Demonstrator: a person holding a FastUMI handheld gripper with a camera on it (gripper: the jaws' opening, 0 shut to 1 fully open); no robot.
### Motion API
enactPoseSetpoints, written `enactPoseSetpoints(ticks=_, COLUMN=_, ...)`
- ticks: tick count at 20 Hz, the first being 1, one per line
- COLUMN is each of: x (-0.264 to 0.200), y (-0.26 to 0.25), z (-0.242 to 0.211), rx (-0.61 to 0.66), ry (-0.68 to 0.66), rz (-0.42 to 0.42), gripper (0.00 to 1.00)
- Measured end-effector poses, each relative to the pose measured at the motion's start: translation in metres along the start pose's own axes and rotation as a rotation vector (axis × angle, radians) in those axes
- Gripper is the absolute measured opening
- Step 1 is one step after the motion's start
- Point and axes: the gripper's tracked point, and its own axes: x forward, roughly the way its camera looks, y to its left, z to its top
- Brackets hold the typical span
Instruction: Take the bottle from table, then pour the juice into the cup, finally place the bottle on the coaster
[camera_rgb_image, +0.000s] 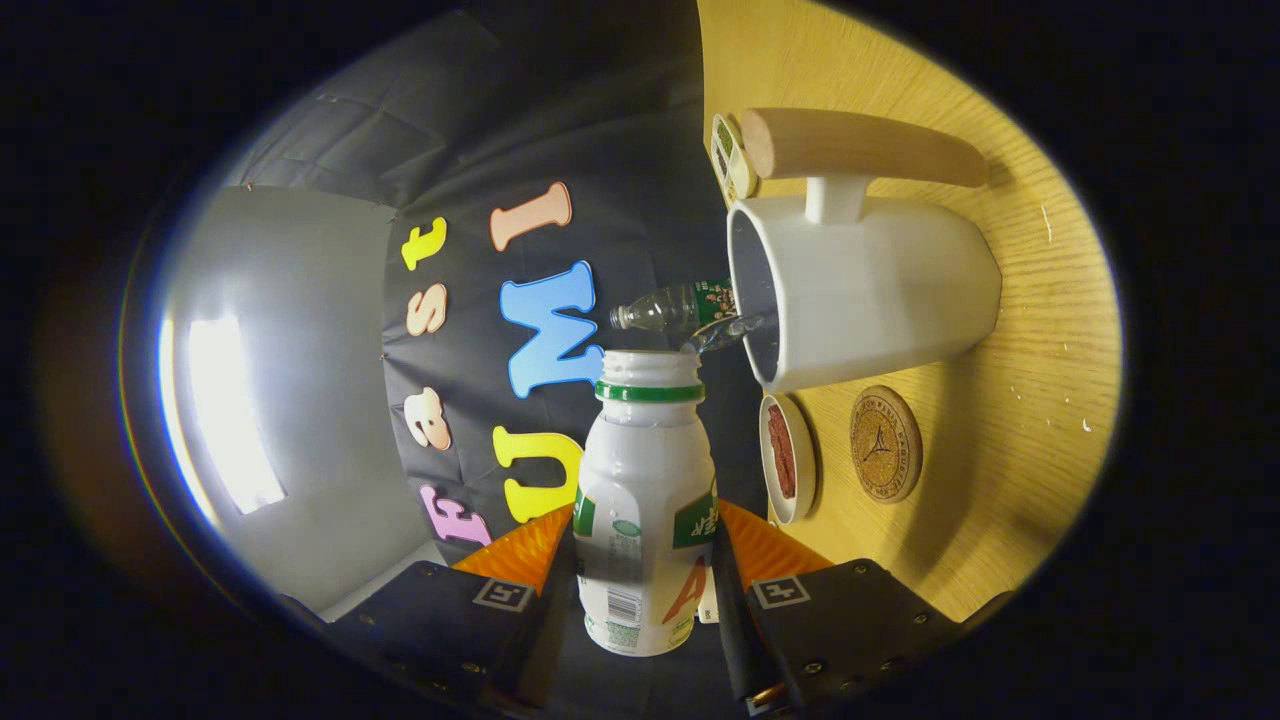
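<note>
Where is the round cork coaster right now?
In the gripper view, the round cork coaster lies on the wooden table, beside the small white dish and near the white mug, beyond the fingers.

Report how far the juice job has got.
Done: the white plastic bottle is off the table, clamped in the gripper. In hand: it is tipped, open mouth beside the white cup; no juice stream is visible. Left: standing it on the round cork coaster.

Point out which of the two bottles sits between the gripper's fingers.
The white juice bottle with the green neck ring, uncapped, is gripped between the fingers of the gripper. The clear plastic bottle sits far beyond it, by the white cup.
</note>
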Motion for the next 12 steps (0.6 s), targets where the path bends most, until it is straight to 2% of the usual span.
enactPoseSetpoints(ticks=12, x=0.0003, y=0.0013, z=-0.0038, rx=0.051, ry=-0.006, rz=0.003, gripper=0.64)
